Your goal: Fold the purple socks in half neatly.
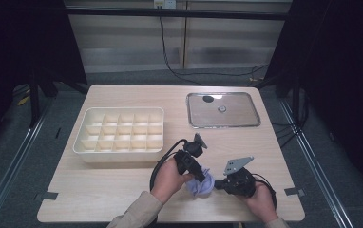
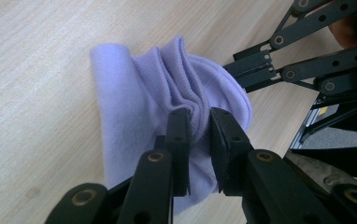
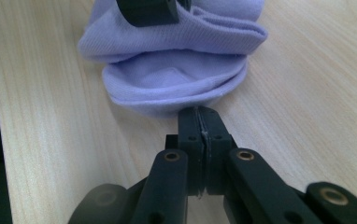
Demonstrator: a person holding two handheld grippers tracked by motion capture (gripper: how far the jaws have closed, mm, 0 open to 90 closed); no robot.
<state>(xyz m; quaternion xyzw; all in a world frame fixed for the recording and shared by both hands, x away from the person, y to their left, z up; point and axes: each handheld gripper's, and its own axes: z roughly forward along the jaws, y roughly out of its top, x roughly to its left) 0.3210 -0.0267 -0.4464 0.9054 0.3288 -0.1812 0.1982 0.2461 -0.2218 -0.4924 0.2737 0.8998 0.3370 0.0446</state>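
Note:
A lavender sock (image 1: pixel 199 186) lies bunched on the wooden table near its front edge, between my two grippers. My left gripper (image 2: pixel 199 122) comes at it from the left, and its jaws pinch a ridge of gathered folds in the sock (image 2: pixel 134 93). My right gripper (image 3: pixel 199 112) meets the sock (image 3: pixel 172 79) from the right, jaws pressed together at the lower hem, with a thin edge of fabric seemingly caught at the tips. In the high view the left gripper (image 1: pixel 202 178) and right gripper (image 1: pixel 216 185) almost touch across the sock.
A cream divided organiser box (image 1: pixel 118 110) sits at the left middle of the table. A shiny metal tray (image 1: pixel 239 118) lies at the back right with a small round piece (image 1: pixel 222 109) on it. Cables trail from both grippers.

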